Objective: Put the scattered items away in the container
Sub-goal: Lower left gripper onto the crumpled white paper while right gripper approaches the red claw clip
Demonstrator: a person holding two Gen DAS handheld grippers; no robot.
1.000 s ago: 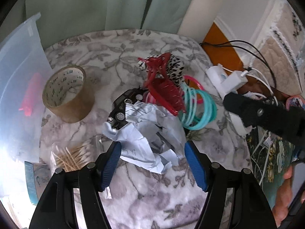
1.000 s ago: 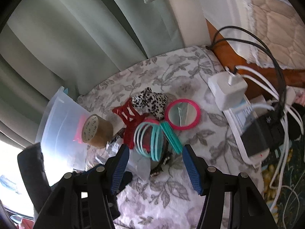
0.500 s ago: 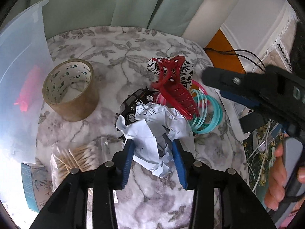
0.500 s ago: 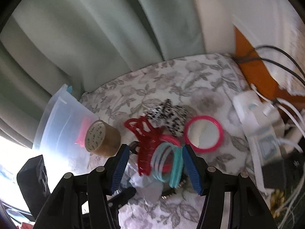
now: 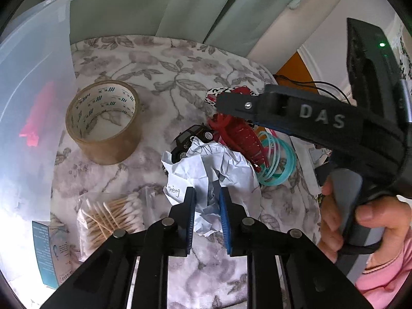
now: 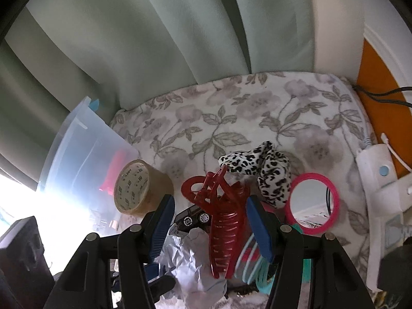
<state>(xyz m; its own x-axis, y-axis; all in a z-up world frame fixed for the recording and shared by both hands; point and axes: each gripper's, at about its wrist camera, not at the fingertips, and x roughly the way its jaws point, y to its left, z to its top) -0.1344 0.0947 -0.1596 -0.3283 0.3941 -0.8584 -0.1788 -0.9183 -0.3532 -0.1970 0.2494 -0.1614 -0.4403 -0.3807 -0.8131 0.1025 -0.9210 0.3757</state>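
On the floral cloth lies a heap of items. My left gripper (image 5: 207, 206) is closing its jaws on a crumpled white paper (image 5: 206, 164), and the pads pinch its near edge. Behind the paper are a black toy car (image 5: 190, 139), a red hair claw (image 5: 239, 136) and teal bangles (image 5: 278, 162). My right gripper (image 6: 209, 200) is open, with the red hair claw (image 6: 221, 221) between its fingers but untouched. The translucent plastic container (image 5: 33, 77) stands at the left with a pink item inside.
A brown tape roll (image 5: 103, 121) sits by the container. A bag of cotton swabs (image 5: 110, 216) and a blue box (image 5: 49, 252) lie near left. A leopard scrunchie (image 6: 267, 170), pink mirror (image 6: 312, 203) and white power strip (image 6: 378, 193) lie right. A hand (image 5: 334, 221) holds the right gripper.
The left jaws have narrowed from wide apart to pinching the paper. The right gripper has swung left from the bangles and mirror to straddle the red claw.
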